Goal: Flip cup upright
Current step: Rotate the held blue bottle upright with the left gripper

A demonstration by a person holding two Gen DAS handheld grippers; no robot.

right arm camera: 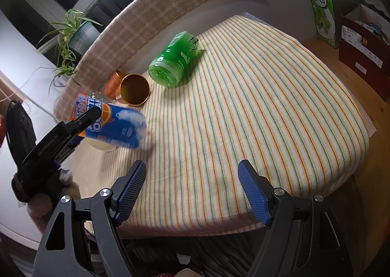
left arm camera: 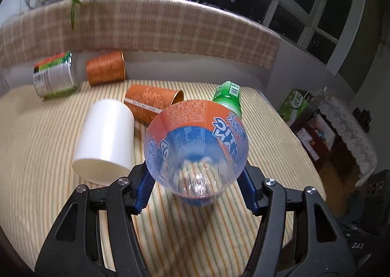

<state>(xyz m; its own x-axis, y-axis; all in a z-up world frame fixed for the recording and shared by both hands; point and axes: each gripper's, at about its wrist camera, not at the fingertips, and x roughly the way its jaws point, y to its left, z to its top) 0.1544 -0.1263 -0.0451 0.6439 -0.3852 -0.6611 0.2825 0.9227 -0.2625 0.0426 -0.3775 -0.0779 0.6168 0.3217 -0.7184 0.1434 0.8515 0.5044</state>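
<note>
My left gripper (left arm camera: 196,179) is shut on a clear plastic cup with an orange and blue label (left arm camera: 195,145). It holds the cup tilted above the striped tablecloth (left arm camera: 48,145), clear base toward the camera. The right wrist view shows the same cup (right arm camera: 117,125) lying on its side in the left gripper (right arm camera: 80,128), just above the cloth. My right gripper (right arm camera: 192,191) is open and empty over the table's near edge.
A white cup (left arm camera: 104,140), two orange cups (left arm camera: 151,103) (left arm camera: 106,68), a green cup (right arm camera: 174,60) and a labelled jar (left arm camera: 54,75) lie on their sides. A plaid-covered ledge (left arm camera: 146,25) backs the table. Boxes (right arm camera: 363,50) stand at right.
</note>
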